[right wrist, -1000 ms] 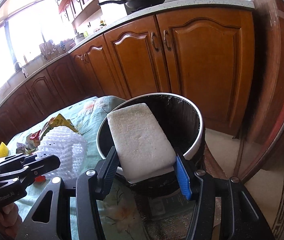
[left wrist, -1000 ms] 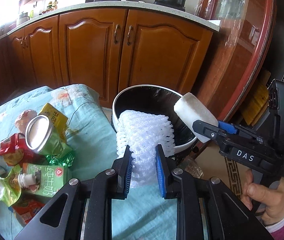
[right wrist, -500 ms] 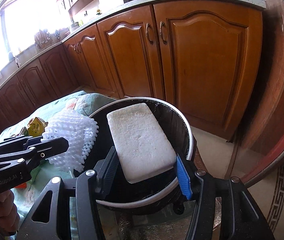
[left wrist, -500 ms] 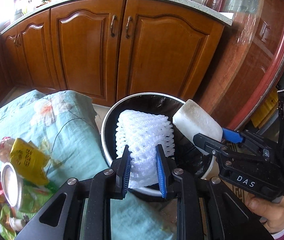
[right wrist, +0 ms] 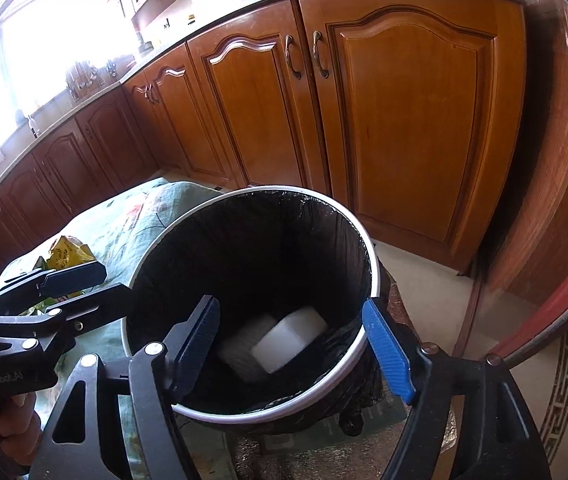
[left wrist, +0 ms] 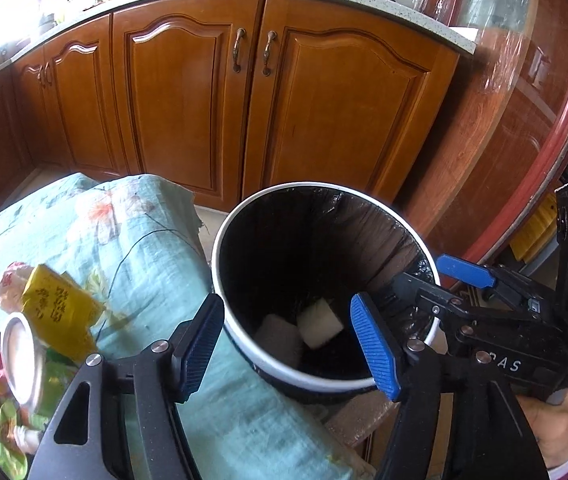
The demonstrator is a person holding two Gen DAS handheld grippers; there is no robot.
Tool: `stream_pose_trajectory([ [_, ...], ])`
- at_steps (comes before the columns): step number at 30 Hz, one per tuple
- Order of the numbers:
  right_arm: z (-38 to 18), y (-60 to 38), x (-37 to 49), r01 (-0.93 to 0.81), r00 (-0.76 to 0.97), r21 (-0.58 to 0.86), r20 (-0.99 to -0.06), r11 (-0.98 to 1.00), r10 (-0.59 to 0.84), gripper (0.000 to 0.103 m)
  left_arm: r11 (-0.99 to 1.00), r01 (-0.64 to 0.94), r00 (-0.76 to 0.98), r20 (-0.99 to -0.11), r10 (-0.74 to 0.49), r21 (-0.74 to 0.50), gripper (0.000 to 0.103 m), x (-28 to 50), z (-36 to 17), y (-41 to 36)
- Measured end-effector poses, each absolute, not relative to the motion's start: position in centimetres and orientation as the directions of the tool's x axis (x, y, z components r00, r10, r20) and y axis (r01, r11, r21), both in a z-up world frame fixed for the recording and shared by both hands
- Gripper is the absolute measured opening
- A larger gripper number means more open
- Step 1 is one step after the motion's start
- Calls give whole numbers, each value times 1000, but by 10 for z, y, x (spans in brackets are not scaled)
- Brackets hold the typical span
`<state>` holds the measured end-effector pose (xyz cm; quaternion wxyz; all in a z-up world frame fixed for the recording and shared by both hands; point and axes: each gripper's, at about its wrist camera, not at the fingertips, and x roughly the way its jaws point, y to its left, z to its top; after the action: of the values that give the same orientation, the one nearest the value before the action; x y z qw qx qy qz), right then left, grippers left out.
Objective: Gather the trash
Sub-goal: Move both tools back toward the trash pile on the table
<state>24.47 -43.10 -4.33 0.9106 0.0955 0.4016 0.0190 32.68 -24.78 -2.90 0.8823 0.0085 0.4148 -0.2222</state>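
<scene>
Hovering over the trash bin [left wrist: 220, 280], both tools are empty: the left hand-held gripper [left wrist: 287, 344] has its jaws spread wide with nothing between them, and the right hand-held gripper [right wrist: 291, 344] is spread the same way, straight above the bin's mouth. Below both, at the bottom of the black liner, lie the white foam block [right wrist: 287, 342] and the pale foam net [right wrist: 244, 344], touching each other. More trash waits to the left of the left hand-held gripper on the cloth-covered counter [left wrist: 156, 264]: a yellow packet [left wrist: 58, 300], a tipped can [left wrist: 20, 356] and crumpled wrappers.

I judge the drop finished, so the next step is fetching another piece. Doing it well likely means lifting clear of the rim before swinging left, keeping the jaws wide, and approaching the yellow packet from above so neighbouring wrappers are not shoved off the cloth.
</scene>
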Motion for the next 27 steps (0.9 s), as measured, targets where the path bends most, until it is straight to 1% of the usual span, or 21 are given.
stream_pose_trajectory([
  [3, -41, -429, 236, 45, 691, 208, -713, 977, 120, 78, 905, 389, 587, -711, -387, -172, 72, 310, -25, -232],
  [5, -38, -425, 228, 49, 702, 226, -700, 973, 127, 83, 907, 378, 603, -695, -391, -183, 73, 295, -25, -220],
  [11, -36, -407, 202, 58, 730, 297, -664, 953, 162, 88, 918, 326, 623, -679, -388, -226, 74, 254, -30, -179],
  [17, -40, -377, 183, 32, 721, 360, -654, 933, 228, 88, 929, 280, 628, -685, -369, -243, 74, 221, -29, -143],
  [27, -47, -317, 166, -59, 684, 375, -660, 925, 310, 88, 949, 173, 659, -685, -311, -264, 74, 164, -24, -71],
])
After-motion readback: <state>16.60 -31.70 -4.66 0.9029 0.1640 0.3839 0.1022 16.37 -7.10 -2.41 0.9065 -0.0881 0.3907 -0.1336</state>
